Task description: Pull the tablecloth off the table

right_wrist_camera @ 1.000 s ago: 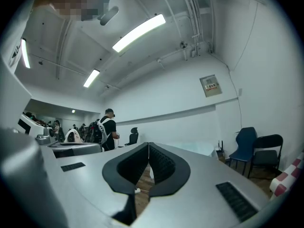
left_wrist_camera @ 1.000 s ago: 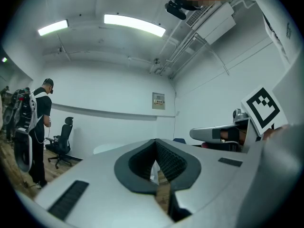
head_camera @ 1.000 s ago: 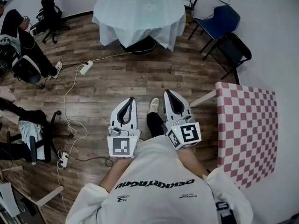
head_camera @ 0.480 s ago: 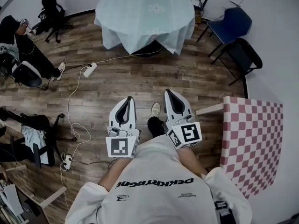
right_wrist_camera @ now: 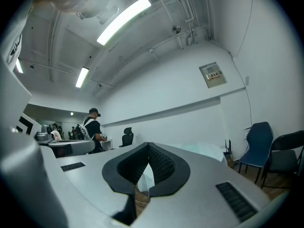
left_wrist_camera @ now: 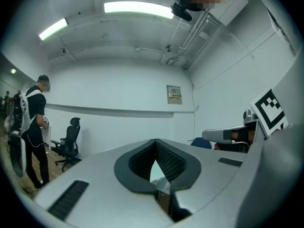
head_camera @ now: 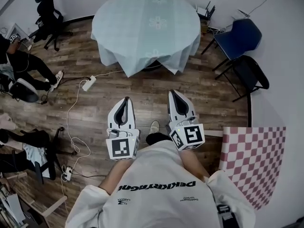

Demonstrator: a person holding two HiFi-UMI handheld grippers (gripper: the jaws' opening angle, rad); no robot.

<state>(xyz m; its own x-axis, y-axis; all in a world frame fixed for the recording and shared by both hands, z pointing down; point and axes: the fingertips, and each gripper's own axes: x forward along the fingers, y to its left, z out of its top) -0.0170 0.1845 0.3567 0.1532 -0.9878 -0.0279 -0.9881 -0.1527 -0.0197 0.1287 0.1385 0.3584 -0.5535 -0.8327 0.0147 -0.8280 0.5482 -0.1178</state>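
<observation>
A pale blue tablecloth (head_camera: 147, 27), faintly flower-printed, hangs in soft folds. The left gripper (head_camera: 125, 100) and right gripper (head_camera: 172, 94) are pressed together, gripping nothing. The lettering on the shirt (head_camera: 156, 194) is unreadable.

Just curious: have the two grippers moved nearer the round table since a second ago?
Yes. The left gripper and right gripper are closer to the round table; less floor shows between.

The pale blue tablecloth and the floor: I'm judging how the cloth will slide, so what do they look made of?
Tablecloth: thin, matte cloth, probably fabric; it hangs in soft folds at the corners. Floor: wood or wood-look laminate, low sheen; plank seams and grain show.
</observation>
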